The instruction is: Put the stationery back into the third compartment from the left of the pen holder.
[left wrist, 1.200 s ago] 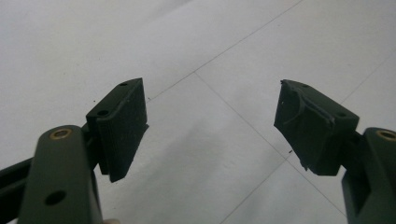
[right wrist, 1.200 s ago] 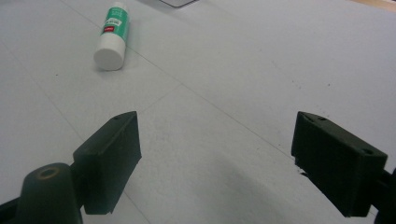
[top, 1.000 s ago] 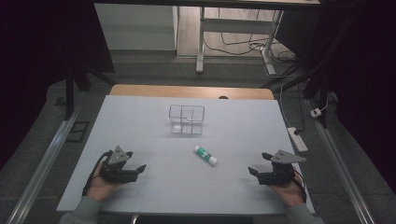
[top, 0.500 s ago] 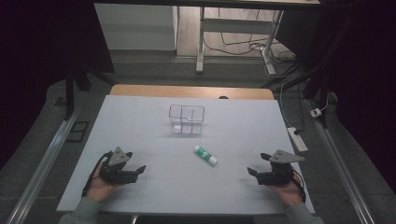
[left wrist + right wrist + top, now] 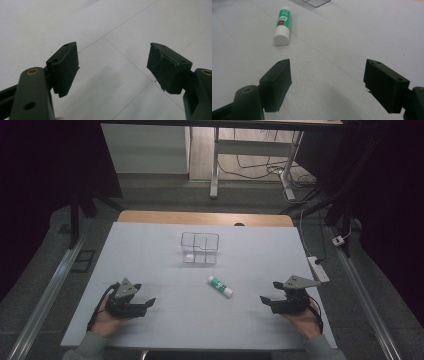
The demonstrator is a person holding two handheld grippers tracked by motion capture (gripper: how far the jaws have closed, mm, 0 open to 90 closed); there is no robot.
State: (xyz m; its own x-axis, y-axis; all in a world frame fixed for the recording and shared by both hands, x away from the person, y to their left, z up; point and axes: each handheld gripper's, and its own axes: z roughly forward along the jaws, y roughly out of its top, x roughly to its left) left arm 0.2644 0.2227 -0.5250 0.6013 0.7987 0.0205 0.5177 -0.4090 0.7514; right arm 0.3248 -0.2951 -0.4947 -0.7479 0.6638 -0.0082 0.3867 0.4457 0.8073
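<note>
You're working in what looks like a lab or test room set up for recording, not a home. Your white table (image 5: 150, 250) is bare and marked with thin grid lines, with a strip of wood showing at its far edge. Past it stand the metal legs of another desk (image 5: 215, 165), loose cables (image 5: 260, 167) trail on the grey floor, a power strip (image 5: 318, 269) lies off the table's right edge, and dark curtains (image 5: 45, 165) close in both sides

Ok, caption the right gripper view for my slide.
Open right gripper above the table, glue stick lying ahead.
</note>
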